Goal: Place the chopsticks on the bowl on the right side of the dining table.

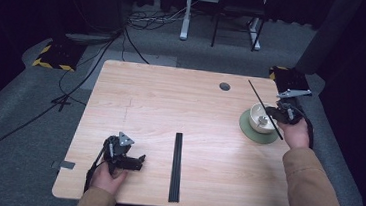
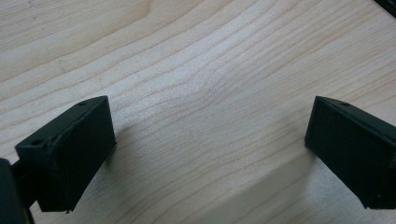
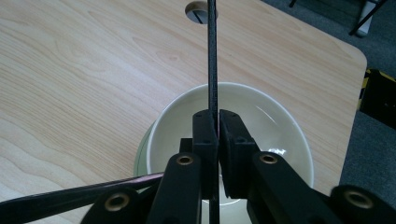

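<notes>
Right gripper view — bowl (image 3: 261, 121) apparently empty — right gripper (image 3: 218, 122) clamps rod (image 3: 212, 56).

I see a pale wood surface (image 1: 171, 102) with matt grain, a glossy cream bowl (image 3: 280, 126), and a matt black rod (image 3: 212, 56).

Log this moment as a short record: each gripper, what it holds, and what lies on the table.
left gripper: open, fingers wide apart, low over bare wood, holding nothing
right gripper: shut on a thin black stick, above the bowl
bowl: cream, upright on a green plate, near the table's right edge
black strip: lies flat at the near middle of the table
round hole: far side of the tabletop
</notes>
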The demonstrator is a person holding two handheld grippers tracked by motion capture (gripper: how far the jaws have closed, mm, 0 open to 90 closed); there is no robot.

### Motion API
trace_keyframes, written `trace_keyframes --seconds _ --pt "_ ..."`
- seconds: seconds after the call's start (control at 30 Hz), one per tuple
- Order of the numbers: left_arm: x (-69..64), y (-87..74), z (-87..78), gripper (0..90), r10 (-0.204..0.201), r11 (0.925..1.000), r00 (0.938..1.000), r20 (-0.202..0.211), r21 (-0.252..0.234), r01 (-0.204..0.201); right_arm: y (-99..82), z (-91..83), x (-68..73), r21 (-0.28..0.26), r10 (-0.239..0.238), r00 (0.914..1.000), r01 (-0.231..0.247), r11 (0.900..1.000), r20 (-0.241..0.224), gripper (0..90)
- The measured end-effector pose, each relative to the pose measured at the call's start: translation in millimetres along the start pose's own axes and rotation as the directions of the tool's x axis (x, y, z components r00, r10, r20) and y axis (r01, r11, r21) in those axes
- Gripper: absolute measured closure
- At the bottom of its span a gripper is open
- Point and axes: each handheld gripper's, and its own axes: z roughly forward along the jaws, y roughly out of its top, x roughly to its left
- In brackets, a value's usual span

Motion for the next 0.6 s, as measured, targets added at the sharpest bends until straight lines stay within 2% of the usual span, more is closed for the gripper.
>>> trace_keyframes --seconds 0.23,0.6 --pt "0.0 0.0 0.0 1.9 0.0 1.0 1.0 0.0 0.0 0.0 -2.4 11.1 1.2 0.028 -0.003 1.0 0.003 0.9996 0.0 85.6" --pt "0.0 0.0 0.0 1.9 0.0 1.0 1.0 0.0 0.0 0.0 -8.5 18.7 -1.0 0.061 0.008 1.0 -0.008 0.9981 0.004 85.5"
